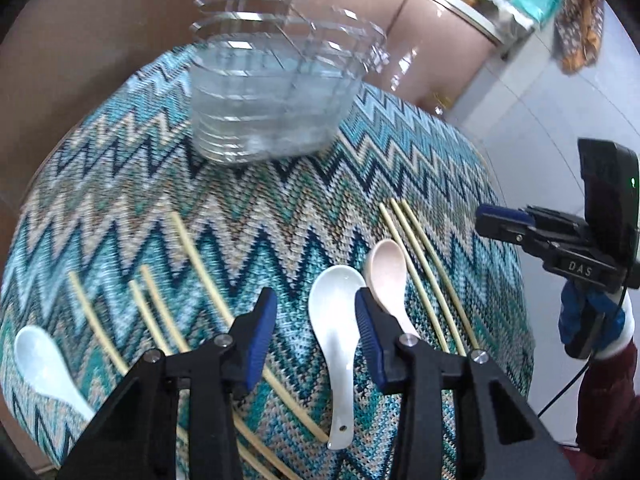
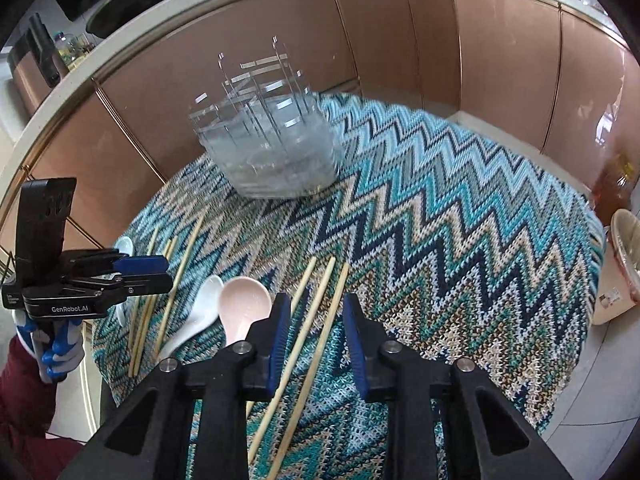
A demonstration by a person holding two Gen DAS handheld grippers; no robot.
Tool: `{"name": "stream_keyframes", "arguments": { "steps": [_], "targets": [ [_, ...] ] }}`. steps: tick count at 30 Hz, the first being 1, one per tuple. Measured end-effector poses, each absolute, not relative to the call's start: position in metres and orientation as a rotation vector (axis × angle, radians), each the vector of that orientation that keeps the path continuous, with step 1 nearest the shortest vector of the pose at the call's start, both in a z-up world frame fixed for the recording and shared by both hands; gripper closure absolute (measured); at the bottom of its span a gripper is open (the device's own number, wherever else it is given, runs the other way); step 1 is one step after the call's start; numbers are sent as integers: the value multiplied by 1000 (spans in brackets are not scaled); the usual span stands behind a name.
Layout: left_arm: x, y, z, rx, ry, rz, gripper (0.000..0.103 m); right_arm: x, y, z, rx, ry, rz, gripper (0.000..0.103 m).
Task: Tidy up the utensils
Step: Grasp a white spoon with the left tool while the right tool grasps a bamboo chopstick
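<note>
A clear plastic utensil organizer (image 1: 276, 92) stands at the far side of the zigzag cloth; it also shows in the right wrist view (image 2: 276, 148). My left gripper (image 1: 316, 312) is open and empty, hovering over a white spoon (image 1: 336, 344), with a pink spoon (image 1: 390, 276) just right of it. Another white spoon (image 1: 40, 364) lies at the far left. Several bamboo chopsticks (image 1: 200, 264) lie left of it and three more (image 1: 420, 264) to the right. My right gripper (image 2: 314, 320) is open and empty above three chopsticks (image 2: 320, 312), beside the pink spoon (image 2: 244, 304) and white spoon (image 2: 200, 312).
The table is covered by a teal zigzag cloth (image 2: 460, 240). Pink cabinet doors (image 2: 400, 40) stand behind it. A beige bin (image 2: 620, 264) sits on the floor at the right. The left gripper (image 2: 140, 272) shows at the left edge of the right wrist view.
</note>
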State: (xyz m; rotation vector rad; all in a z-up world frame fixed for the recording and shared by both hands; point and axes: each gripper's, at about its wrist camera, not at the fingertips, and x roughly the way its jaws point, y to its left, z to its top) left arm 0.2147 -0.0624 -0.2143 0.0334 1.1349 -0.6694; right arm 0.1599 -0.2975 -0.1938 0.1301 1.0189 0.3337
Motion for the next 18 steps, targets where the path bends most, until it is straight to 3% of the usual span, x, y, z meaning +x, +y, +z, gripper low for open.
{"name": "stream_keyframes", "arguments": {
  "steps": [6, 18],
  "targets": [
    [229, -72, -225, 70, 1172, -709, 65, 172, -295, -213, 105, 1099, 350, 81],
    [240, -98, -249, 172, 1219, -825, 86, 196, -289, -234, 81, 1213, 375, 82]
  ]
}}
